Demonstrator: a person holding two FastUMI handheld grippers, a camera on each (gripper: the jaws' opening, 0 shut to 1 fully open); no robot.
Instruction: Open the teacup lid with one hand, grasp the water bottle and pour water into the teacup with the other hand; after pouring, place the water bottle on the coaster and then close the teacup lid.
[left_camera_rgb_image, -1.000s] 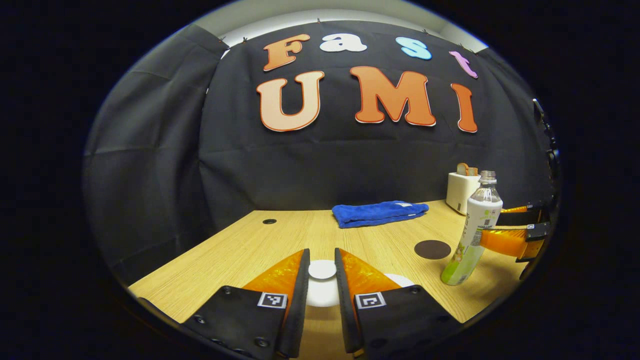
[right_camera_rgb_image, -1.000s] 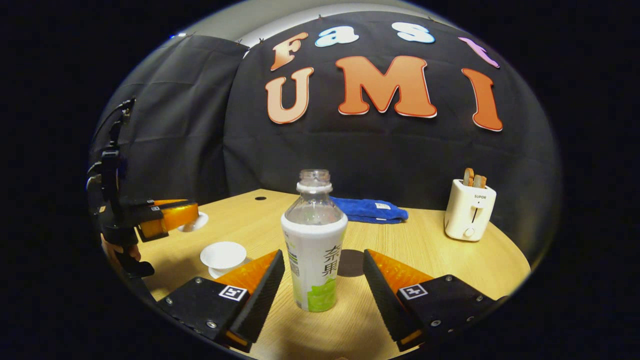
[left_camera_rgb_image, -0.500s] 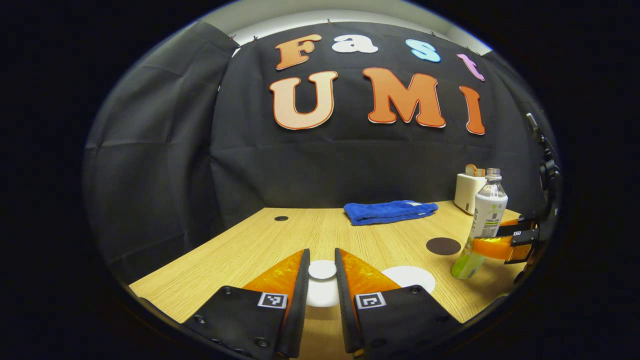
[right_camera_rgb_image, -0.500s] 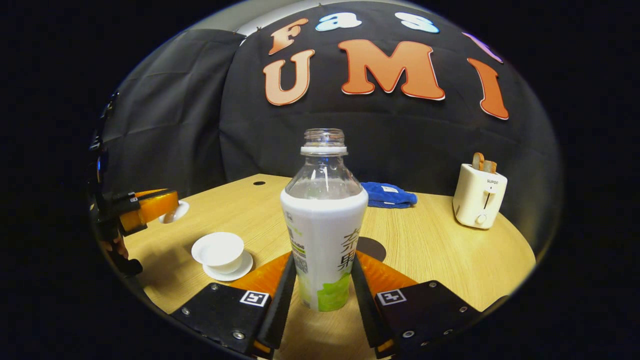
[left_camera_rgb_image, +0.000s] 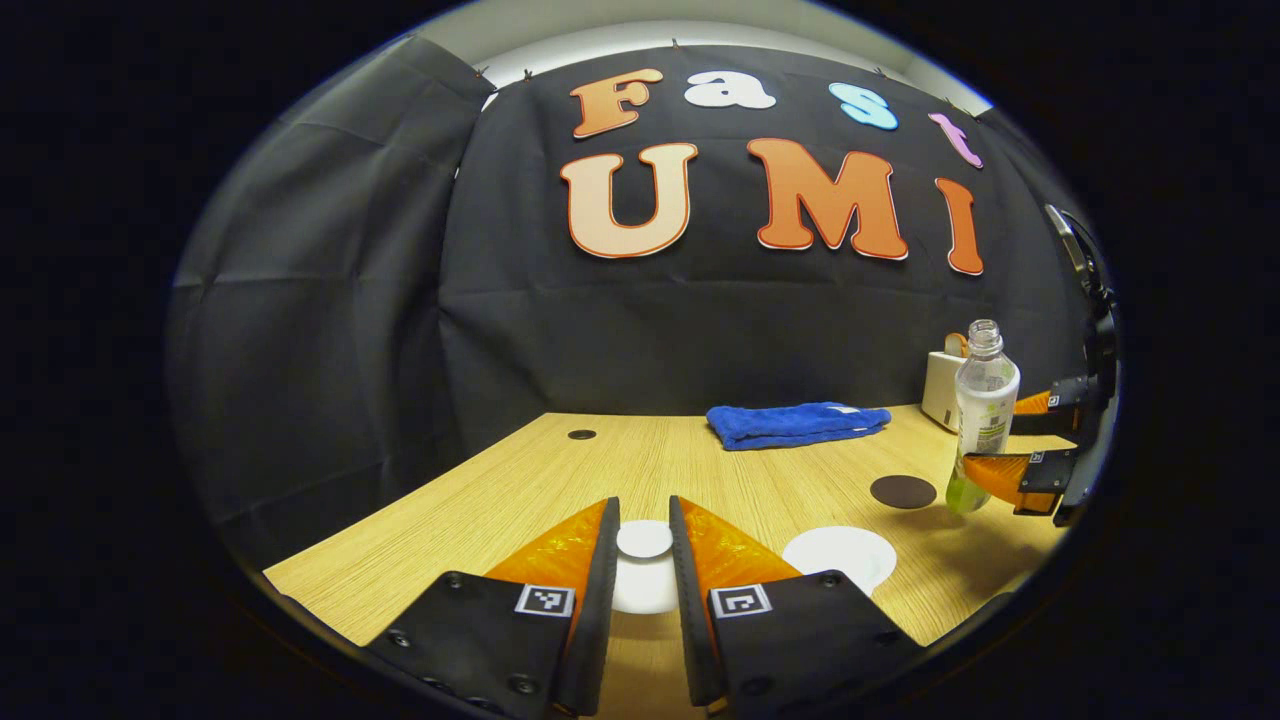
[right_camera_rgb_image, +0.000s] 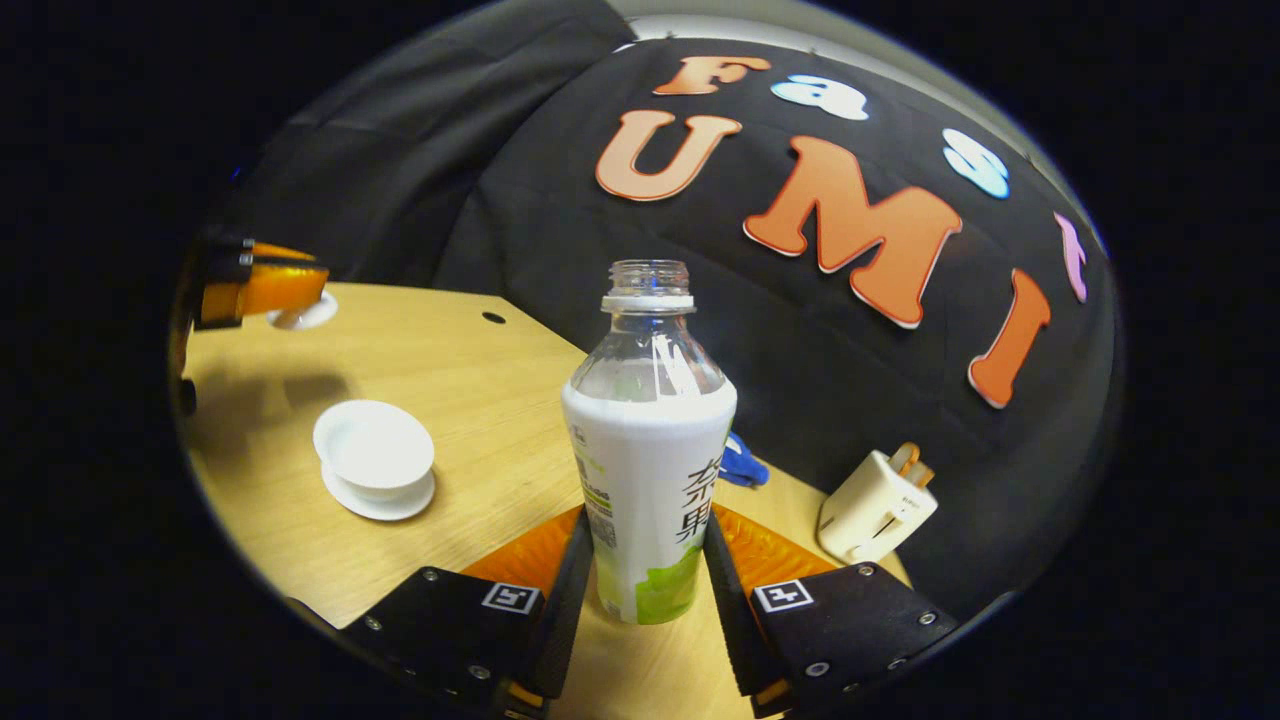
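My left gripper (left_camera_rgb_image: 644, 550) is shut on the white teacup lid (left_camera_rgb_image: 644, 540), held up off the table to the left of the cup. The open white teacup (right_camera_rgb_image: 372, 446) sits on its saucer (right_camera_rgb_image: 380, 498); in the left gripper view the teacup (left_camera_rgb_image: 840, 553) lies low at the right. My right gripper (right_camera_rgb_image: 648, 560) is shut on the uncapped water bottle (right_camera_rgb_image: 648, 450), gripping its lower label, and the bottle is lifted and tilting. The left gripper view shows the water bottle (left_camera_rgb_image: 982, 412) in the right gripper (left_camera_rgb_image: 1012, 462) at far right, beside the dark round coaster (left_camera_rgb_image: 902, 491).
A folded blue towel (left_camera_rgb_image: 797, 422) lies at the back of the wooden table (left_camera_rgb_image: 520, 490). A cream toaster (right_camera_rgb_image: 876, 506) with bread stands at the back right. A small cable hole (left_camera_rgb_image: 581, 435) marks the table's far left. The booth wall closes the back.
The right gripper closed on the bottle, then lifted it and tipped it to one side. The left gripper has kept the lid and drifted slightly left, away from the cup.
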